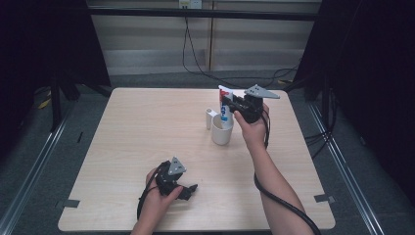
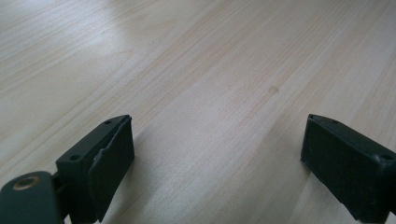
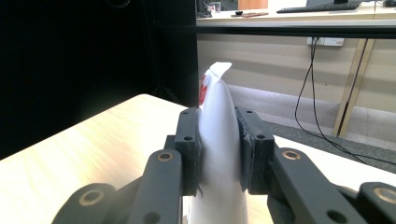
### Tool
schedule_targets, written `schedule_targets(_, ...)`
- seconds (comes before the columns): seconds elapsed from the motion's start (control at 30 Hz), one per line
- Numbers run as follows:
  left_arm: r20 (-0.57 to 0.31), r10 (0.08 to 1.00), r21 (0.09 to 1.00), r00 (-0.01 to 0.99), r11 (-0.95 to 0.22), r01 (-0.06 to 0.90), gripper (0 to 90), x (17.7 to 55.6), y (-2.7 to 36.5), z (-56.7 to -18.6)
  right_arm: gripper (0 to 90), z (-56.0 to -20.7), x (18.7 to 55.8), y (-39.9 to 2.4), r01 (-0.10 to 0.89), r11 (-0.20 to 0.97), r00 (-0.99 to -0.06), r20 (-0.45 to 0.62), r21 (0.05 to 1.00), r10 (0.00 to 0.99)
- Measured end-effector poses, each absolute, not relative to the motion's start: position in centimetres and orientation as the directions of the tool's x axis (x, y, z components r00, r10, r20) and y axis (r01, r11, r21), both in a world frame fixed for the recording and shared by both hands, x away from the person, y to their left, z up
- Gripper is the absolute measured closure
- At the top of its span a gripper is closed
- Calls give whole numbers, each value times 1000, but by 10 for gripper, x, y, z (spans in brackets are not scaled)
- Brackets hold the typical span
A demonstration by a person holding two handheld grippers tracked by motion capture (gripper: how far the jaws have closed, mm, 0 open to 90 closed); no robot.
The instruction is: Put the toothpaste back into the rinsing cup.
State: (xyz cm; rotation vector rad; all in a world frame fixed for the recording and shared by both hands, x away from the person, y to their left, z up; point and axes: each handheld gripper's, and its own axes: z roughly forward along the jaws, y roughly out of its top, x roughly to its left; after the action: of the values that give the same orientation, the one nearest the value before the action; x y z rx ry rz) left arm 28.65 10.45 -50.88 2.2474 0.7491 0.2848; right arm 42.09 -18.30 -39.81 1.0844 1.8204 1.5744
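Observation:
A white toothpaste tube (image 1: 225,105) with red and blue print stands upright, its lower end inside a white mug (image 1: 221,131) near the table's middle right. My right gripper (image 1: 231,104) is shut on the tube's upper part; in the right gripper view both pads press the white tube (image 3: 219,140) from either side, and its crimped end rises above them. My left gripper (image 1: 188,190) rests on the table near the front edge. Its jaws stand wide apart in the left gripper view, with bare wood between them.
The light wooden table (image 1: 147,127) has open surface left of the mug. The mug's handle (image 1: 209,118) points left. Cables (image 1: 195,58) run over the grey floor behind the table, and dark curtains hang on both sides.

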Motion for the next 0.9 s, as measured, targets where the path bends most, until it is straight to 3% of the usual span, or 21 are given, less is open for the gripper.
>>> schedule_targets(0.9,-15,590,713,807,-560,422,95,286,105,-509,764,-427,417,-184,286,51,-547,119,957,829)
